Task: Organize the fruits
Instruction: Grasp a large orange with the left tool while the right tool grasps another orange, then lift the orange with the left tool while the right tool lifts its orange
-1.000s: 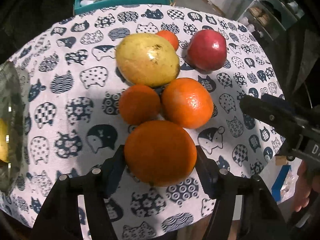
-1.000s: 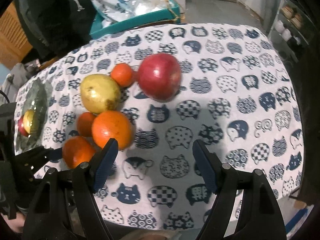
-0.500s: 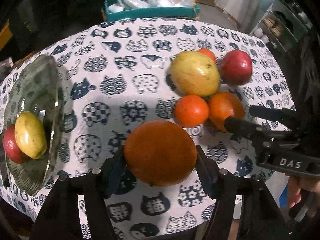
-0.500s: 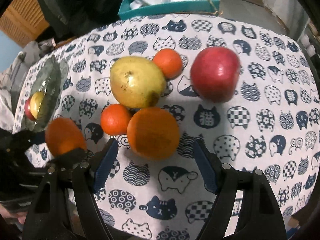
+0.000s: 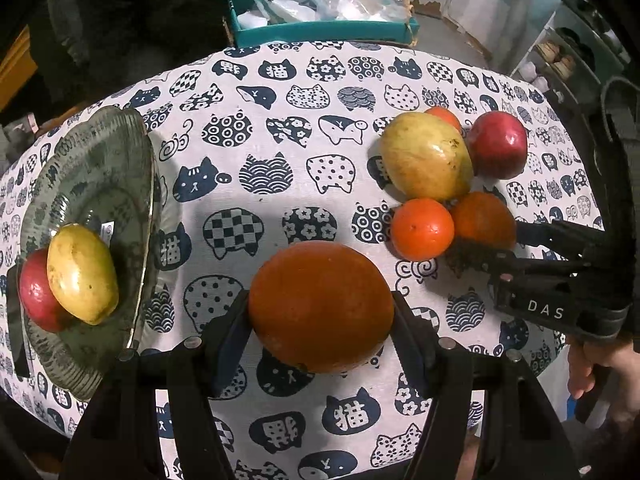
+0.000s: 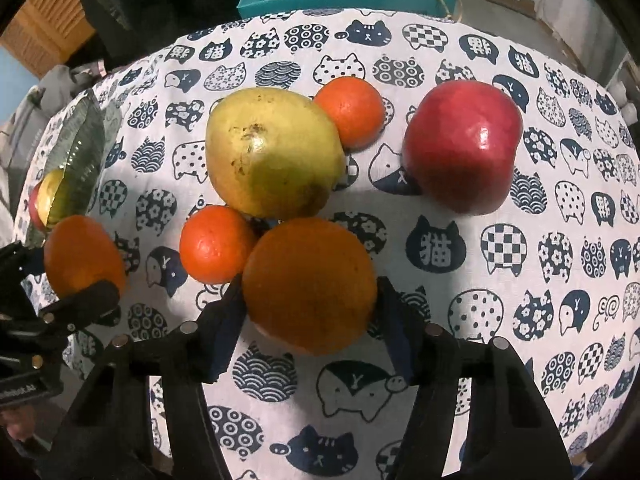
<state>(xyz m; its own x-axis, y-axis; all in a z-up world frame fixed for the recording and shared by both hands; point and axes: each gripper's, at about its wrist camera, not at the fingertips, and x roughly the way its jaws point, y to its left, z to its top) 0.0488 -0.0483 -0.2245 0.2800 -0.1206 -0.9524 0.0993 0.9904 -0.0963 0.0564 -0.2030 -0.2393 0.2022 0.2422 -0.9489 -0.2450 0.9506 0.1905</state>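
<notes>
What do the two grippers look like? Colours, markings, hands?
Both grippers, left and right, are matte black plastic with dark blue pads on the jaws and silver screw heads along the finger arms. The right one's body carries white "DAS" lettering. A bare hand grips its handle.

In the left wrist view, the yellow fruit [image 5: 82,272] on the plate [image 5: 120,152] hides most of a red fruit [image 5: 34,296]. The far small orange [image 5: 442,116] peeks from behind the big yellow fruit [image 5: 424,156].

obstacles: yellow fruit [image 5: 82,273] and red fruit [image 5: 36,294] fill plate [image 5: 100,168] near half | free: plate's far half bare
</notes>
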